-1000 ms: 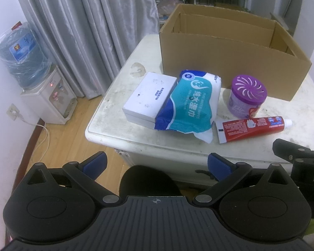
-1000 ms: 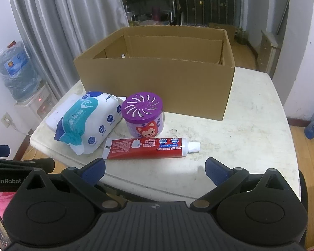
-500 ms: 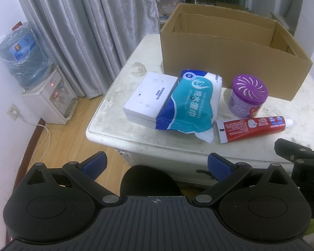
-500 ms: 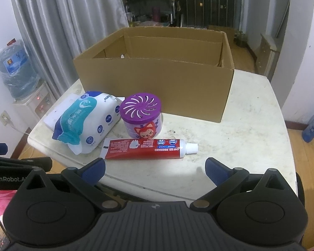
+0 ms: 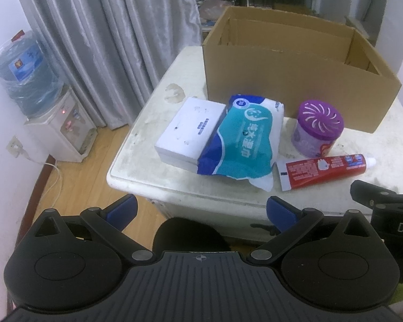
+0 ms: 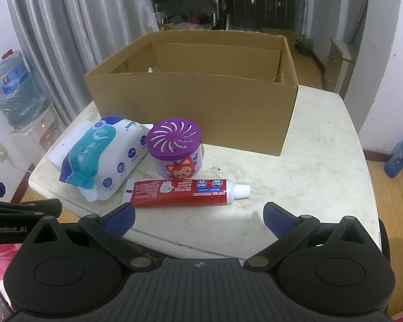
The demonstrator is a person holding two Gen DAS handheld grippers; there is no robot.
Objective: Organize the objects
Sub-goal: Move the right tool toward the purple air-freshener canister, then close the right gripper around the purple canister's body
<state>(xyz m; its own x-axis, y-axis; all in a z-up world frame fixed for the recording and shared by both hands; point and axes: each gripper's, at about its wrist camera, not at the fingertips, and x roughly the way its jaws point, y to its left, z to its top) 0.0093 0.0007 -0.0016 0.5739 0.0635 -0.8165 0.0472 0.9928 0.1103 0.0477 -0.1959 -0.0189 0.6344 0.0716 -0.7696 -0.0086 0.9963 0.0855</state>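
Note:
An open cardboard box [image 5: 295,80] [image 6: 196,107] stands at the back of a white table [image 6: 309,177]. In front of it lie a white box [image 5: 190,131], a blue wet-wipes pack [image 5: 241,142] [image 6: 102,155] leaning on it, a purple-lidded air freshener jar [image 5: 318,128] [image 6: 176,147] and a red toothpaste tube [image 5: 322,170] [image 6: 180,191]. My left gripper [image 5: 201,209] is open and empty, off the table's front left corner. My right gripper [image 6: 198,214] is open and empty, just in front of the toothpaste tube.
A water dispenser [image 5: 48,107] stands on the wooden floor at the left by grey curtains [image 5: 107,40]. A black chair back [image 5: 190,233] sits under the table's front edge. A blue bottle [image 6: 400,155] stands on the floor at the right.
My right gripper has moved forward and closer to the toothpaste tube and jar. The left gripper has barely shifted. Both stay open.

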